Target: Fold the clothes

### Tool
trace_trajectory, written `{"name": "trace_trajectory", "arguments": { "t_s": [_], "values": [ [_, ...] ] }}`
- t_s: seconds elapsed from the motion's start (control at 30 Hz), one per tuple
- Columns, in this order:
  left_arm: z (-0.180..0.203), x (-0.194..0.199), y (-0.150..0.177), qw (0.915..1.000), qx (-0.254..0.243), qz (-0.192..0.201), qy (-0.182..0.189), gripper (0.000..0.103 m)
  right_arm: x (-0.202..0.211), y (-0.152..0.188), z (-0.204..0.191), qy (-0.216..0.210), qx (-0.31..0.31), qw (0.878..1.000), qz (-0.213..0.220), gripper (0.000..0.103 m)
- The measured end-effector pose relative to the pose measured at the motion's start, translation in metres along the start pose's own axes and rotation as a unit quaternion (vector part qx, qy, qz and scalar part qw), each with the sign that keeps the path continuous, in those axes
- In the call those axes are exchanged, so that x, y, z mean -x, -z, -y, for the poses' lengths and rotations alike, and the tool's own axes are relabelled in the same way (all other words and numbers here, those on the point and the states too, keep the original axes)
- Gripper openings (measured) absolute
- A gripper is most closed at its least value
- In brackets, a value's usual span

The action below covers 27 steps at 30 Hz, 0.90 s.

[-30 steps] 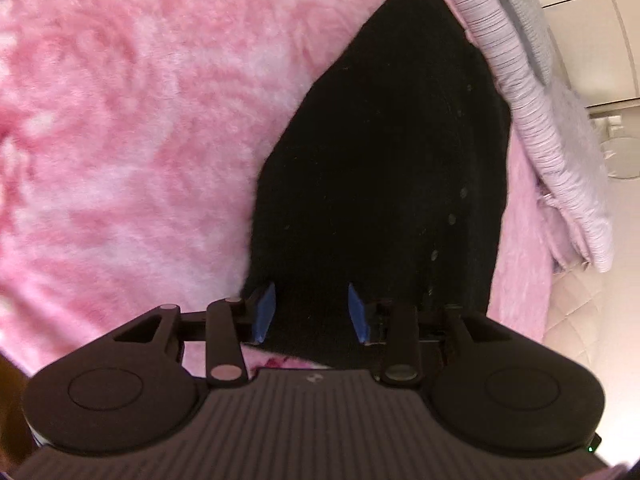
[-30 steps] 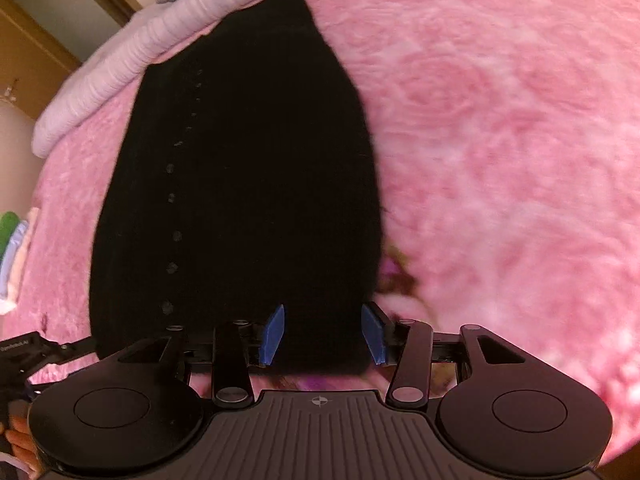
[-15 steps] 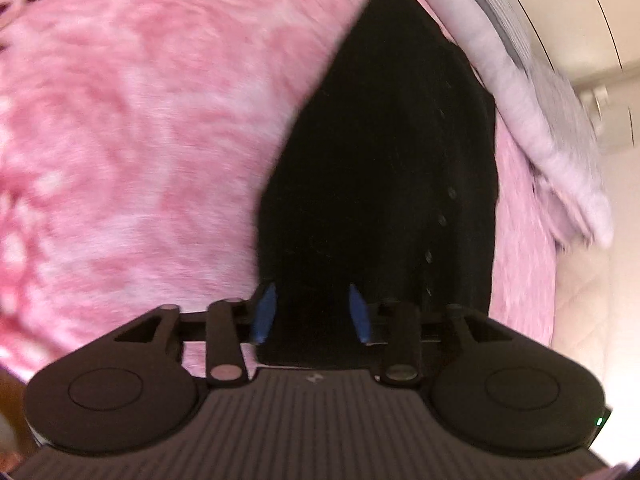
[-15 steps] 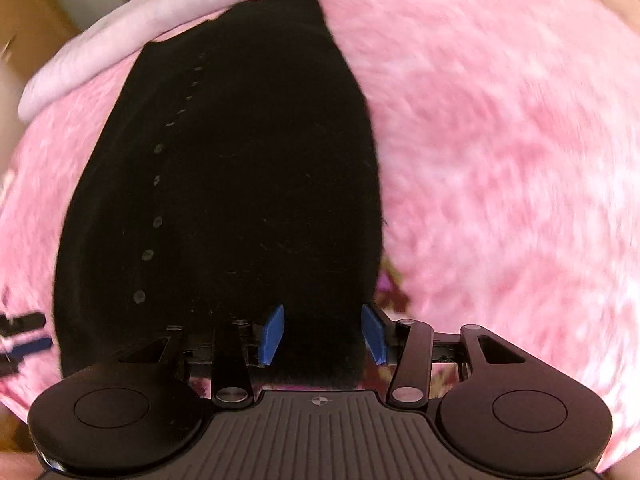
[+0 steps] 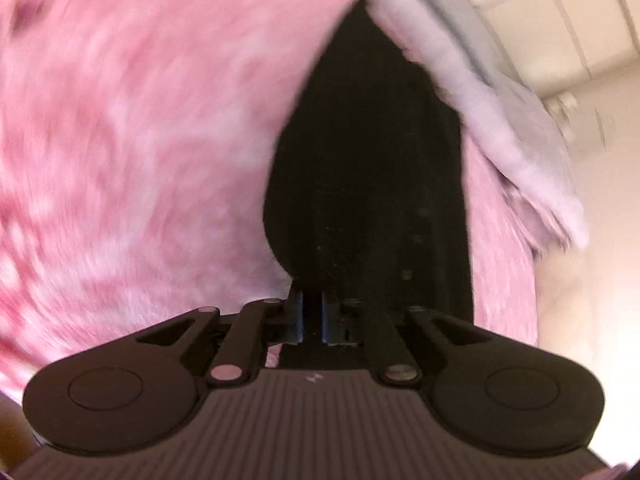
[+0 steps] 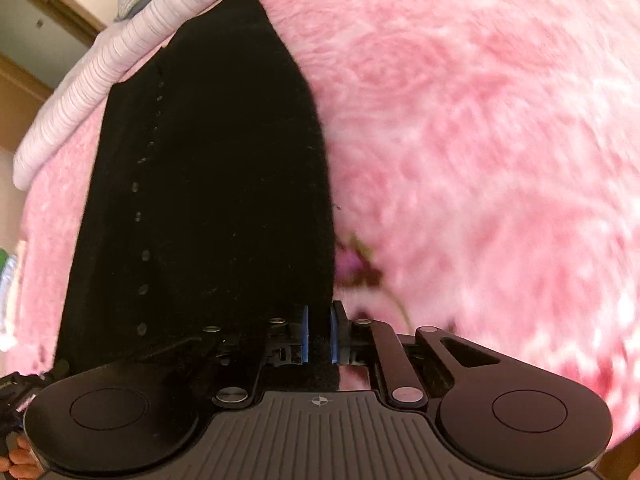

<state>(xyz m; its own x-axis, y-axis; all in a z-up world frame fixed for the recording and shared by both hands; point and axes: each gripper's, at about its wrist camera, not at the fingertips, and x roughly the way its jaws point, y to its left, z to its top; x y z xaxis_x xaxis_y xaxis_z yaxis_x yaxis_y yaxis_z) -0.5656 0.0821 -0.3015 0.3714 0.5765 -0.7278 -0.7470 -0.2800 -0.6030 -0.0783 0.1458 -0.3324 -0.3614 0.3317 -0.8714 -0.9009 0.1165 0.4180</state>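
Observation:
A black buttoned garment [image 5: 372, 184] lies stretched lengthwise on a fluffy pink blanket [image 5: 140, 140]. My left gripper [image 5: 311, 314] is shut on the garment's near left corner. In the right wrist view the same garment [image 6: 212, 184] shows a row of small buttons down its left side. My right gripper [image 6: 319, 334] is shut on the garment's near right corner. The blue pads [image 6: 305, 334] press the black cloth between them.
A pale lilac ribbed quilt [image 6: 100, 80] lies rolled along the far edge of the bed; it also shows in the left wrist view [image 5: 500, 128]. A dark floral print [image 6: 360, 268] marks the blanket right of the garment. A wall and door frame stand beyond.
Both grippers were open over the garment's near edge and have closed on its corners. The left view has tilted and the near edge has risen and bunched.

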Motion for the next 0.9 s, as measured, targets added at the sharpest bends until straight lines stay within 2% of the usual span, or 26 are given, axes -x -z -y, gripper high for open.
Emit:
{"name": "trace_trajectory", "arguments": {
  "t_s": [0.1, 0.13, 0.2, 0.23, 0.33, 0.4, 0.47, 0.5, 0.53, 0.6, 0.7, 0.9],
  "values": [
    [0.005, 0.024, 0.014, 0.9971, -0.062, -0.020, -0.041, 0.005, 0.016, 0.028, 0.001, 0.003, 0.003, 1.000, -0.025, 0.008],
    [-0.002, 0.022, 0.024, 0.9952, -0.066, -0.035, -0.063, 0.005, 0.018, 0.038, 0.003, 0.007, 0.003, 0.999, -0.033, 0.008],
    [-0.016, 0.014, 0.041, 0.9899, -0.065, -0.064, -0.108, 0.005, 0.016, 0.058, 0.008, 0.014, 0.009, 0.998, -0.056, 0.009],
    [-0.024, 0.008, 0.046, 0.9871, -0.058, -0.073, -0.130, 0.005, 0.012, 0.064, 0.008, 0.016, 0.021, 0.996, -0.082, 0.010],
    [-0.027, 0.002, 0.043, 0.9825, -0.035, -0.082, -0.163, 0.009, 0.014, 0.057, -0.001, 0.025, 0.068, 0.991, -0.117, 0.017],
    [-0.014, 0.006, 0.036, 0.9711, -0.067, -0.087, -0.212, 0.011, 0.023, 0.043, -0.008, 0.043, 0.098, 0.988, -0.111, 0.023],
    [-0.001, 0.009, 0.026, 0.9553, -0.100, -0.084, -0.265, 0.011, 0.036, 0.028, -0.016, 0.070, 0.126, 0.987, -0.072, 0.025],
    [0.003, 0.011, 0.024, 0.9508, -0.111, -0.077, -0.279, 0.011, 0.041, 0.021, -0.019, 0.079, 0.135, 0.986, -0.056, 0.026],
    [0.004, 0.016, 0.021, 0.9515, -0.119, -0.069, -0.275, 0.011, 0.045, 0.014, -0.022, 0.088, 0.141, 0.985, -0.041, 0.026],
    [0.016, 0.020, 0.014, 0.9641, -0.127, -0.055, -0.226, 0.012, 0.048, 0.004, -0.025, 0.078, 0.144, 0.986, -0.020, 0.027],
    [0.037, -0.006, 0.014, 0.9741, -0.147, -0.072, -0.156, 0.015, 0.037, -0.005, -0.037, 0.047, 0.156, 0.986, -0.020, 0.027],
    [0.077, -0.073, 0.011, 0.9731, -0.201, -0.087, -0.073, 0.015, 0.008, -0.015, -0.073, 0.017, 0.216, 0.976, 0.001, 0.027]
  ]
}}
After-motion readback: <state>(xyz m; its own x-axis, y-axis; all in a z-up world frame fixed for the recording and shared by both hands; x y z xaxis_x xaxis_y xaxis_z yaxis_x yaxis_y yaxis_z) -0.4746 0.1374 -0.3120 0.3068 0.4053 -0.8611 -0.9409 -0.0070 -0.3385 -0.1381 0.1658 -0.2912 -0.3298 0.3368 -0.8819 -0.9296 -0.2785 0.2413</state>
